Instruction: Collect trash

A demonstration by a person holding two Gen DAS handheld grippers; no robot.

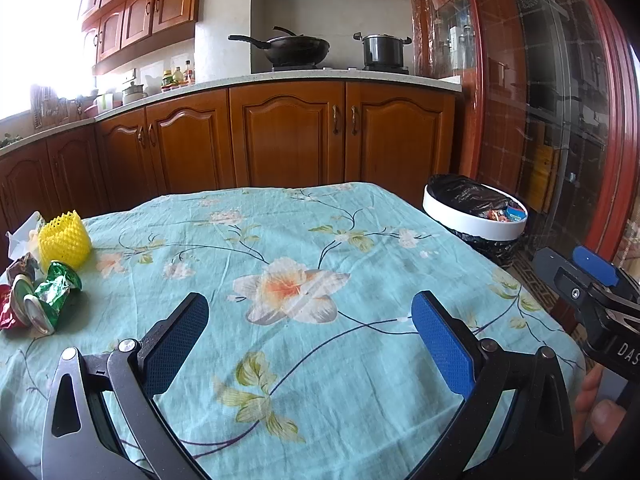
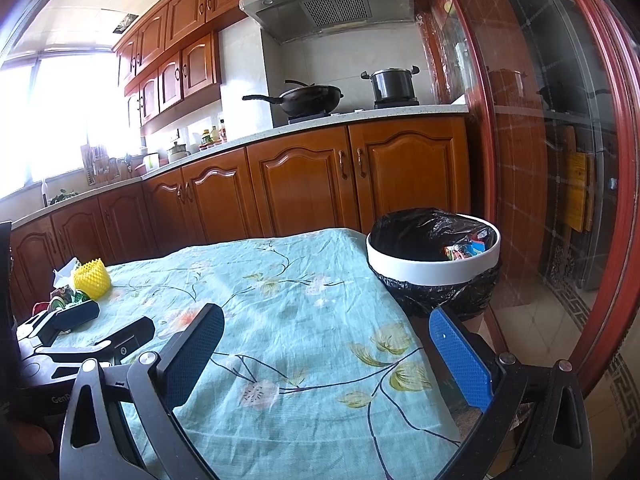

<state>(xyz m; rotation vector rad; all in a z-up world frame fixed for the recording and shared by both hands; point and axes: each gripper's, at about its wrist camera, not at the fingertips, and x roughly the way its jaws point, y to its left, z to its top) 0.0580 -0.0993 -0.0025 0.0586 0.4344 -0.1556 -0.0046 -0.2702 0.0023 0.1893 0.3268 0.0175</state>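
Two hand-held grippers hover over a kitchen table point(image 1: 320, 420) draped in a pale blue flowered cloth, both with their blue-padded fingers spread wide and nothing between them. From the left wrist camera, the left gripper point(image 1: 310, 344) points across the middle of the cloth, above a large printed blossom, while the right gripper point(image 1: 592, 280) juts in at the right edge, beyond the table's side. From the right wrist camera, the right gripper point(image 2: 326, 356) sits over the table's right-hand border, its right finger hanging past the edge toward the floor, and the left gripper point(image 2: 94, 320) shows low at the left, fingers parted. Trash lies bunched at the table's far left corner: a yellow foam net sleeve point(image 1: 64, 240) standing upright, a white tissue point(image 1: 22, 236) just behind it, a crumpled green foil wrapper point(image 1: 58, 288) in front, a red wrapper point(image 1: 6, 312) at the frame's edge, and two round silvery lids point(image 1: 34, 308) touching the wrappers. Off the table's far right corner stands a white-rimmed bin point(image 2: 434, 268) lined with a black bag, with colourful wrappers already lying inside. Behind, wooden cabinets carry a worktop with a black wok point(image 1: 298, 48) and a lidded pot point(image 1: 382, 50) on the stove
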